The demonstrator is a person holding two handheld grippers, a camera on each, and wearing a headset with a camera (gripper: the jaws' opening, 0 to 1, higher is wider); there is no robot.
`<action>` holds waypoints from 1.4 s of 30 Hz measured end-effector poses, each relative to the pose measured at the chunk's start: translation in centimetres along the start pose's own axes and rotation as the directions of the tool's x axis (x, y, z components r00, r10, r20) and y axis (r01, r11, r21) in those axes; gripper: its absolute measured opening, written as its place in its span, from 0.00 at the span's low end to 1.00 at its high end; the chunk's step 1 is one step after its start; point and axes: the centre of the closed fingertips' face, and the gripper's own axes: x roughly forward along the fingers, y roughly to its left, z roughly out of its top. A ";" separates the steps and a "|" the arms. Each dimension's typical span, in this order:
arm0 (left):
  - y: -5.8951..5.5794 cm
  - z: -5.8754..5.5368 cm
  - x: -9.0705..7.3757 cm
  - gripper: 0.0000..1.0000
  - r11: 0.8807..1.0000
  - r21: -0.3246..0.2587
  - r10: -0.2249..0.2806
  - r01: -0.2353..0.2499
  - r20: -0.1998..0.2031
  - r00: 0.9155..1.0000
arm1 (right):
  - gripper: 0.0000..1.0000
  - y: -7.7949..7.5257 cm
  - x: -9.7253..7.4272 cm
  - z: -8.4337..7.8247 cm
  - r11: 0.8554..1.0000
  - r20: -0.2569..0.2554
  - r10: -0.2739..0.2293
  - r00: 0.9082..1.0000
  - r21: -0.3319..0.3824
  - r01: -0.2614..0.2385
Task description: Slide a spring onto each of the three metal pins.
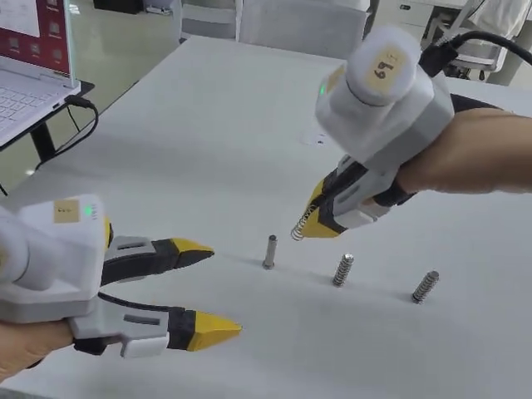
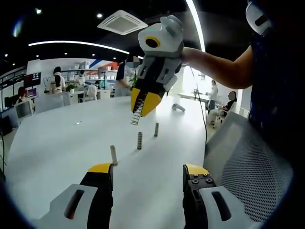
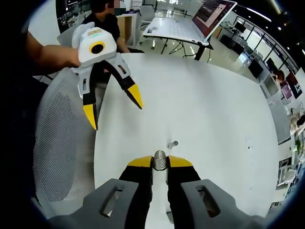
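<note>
Three metal pins stand in a row on the white table (image 1: 208, 150). The left pin (image 1: 270, 251) is bare; the middle pin (image 1: 343, 269) and the right pin (image 1: 425, 287) each wear a spring. My right gripper (image 1: 306, 226) hovers just above and right of the bare pin, shut on a spring (image 1: 298, 227) that sticks out from its yellow tips; that spring (image 3: 160, 161) shows end-on between the jaws, above the bare pin (image 3: 172, 143). My left gripper (image 1: 214, 289) is open at the lower left, with nothing between its fingers. From it I see the bare pin (image 2: 114, 155) and the held spring (image 2: 137, 115).
A laptop (image 1: 29, 58) sits on a stand at the far left, with a black cable (image 1: 83, 125) trailing beside it. A small white object (image 2: 178, 108) lies farther back on the table. Chairs stand around the table, and people sit in the background.
</note>
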 end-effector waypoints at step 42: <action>0.8 -0.2 -0.8 0.62 0.999 -0.026 0.033 -0.033 0.002 0.999 | 0.08 -3.3 6.4 -0.3 0.997 -0.128 0.073 0.989 -0.020 -0.077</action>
